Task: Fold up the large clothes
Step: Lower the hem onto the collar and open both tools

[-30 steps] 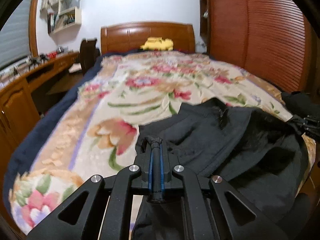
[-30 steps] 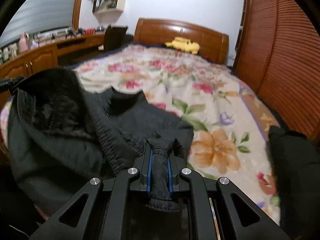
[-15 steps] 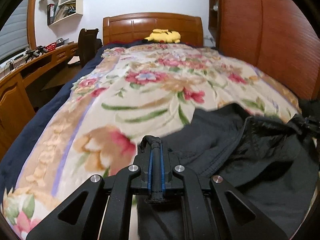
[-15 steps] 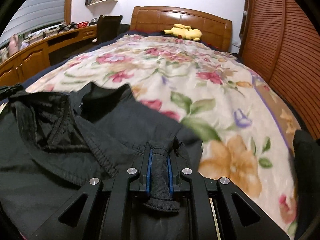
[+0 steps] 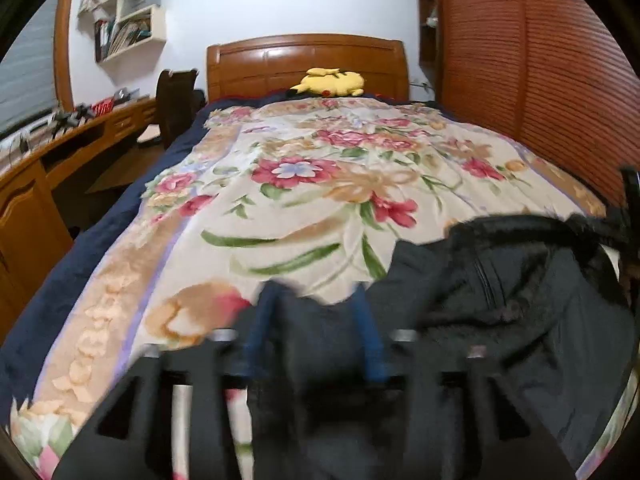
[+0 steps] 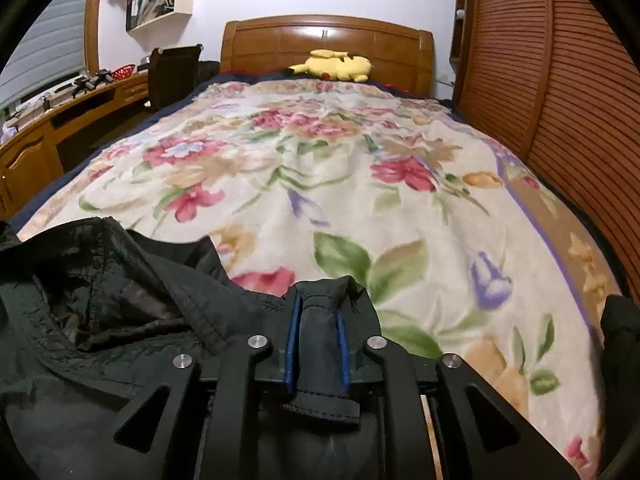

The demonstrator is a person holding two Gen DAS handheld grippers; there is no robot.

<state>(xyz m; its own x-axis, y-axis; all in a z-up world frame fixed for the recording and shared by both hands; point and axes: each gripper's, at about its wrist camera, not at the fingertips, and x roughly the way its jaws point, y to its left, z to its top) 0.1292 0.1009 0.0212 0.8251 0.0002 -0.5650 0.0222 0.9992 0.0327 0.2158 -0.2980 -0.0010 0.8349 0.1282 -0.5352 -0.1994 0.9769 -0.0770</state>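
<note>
Left wrist view: the left gripper (image 5: 316, 304) appears motion-blurred at the bottom of the frame, its two blue-lined fingers (image 5: 366, 332) spread wide apart. Black fabric of the jacket (image 5: 520, 312) lies between and beneath them, but neither finger is pressed against it, so the gripper holds nothing. The garment is heaped at the near end of the bed on the floral blanket (image 5: 320, 200), spreading to the right, with a zipper line visible in its folds. At the far right edge, part of a dark device is seen, too cut off to identify.

Right wrist view: the right gripper (image 6: 318, 316) has its fingers (image 6: 293, 336) drawn close together, pinching a bunched fold of the same jacket (image 6: 100, 300); a hemmed tab of the fabric hangs out behind the jaws toward the camera. The rest of the garment lies crumpled to the left on the blanket (image 6: 360, 200), its shiny lining showing. A second dark cloth mass (image 6: 620, 332) sits at the right edge of the bed, apart from the jacket.

Background, both views: a wooden headboard (image 6: 328, 44) with a yellow plush toy (image 6: 336, 66) before it, a slatted wooden wardrobe (image 6: 560, 80) to the right, a desk (image 5: 60, 148) and wall shelves (image 5: 128, 28) to the left. No brand, label or writing can be read.
</note>
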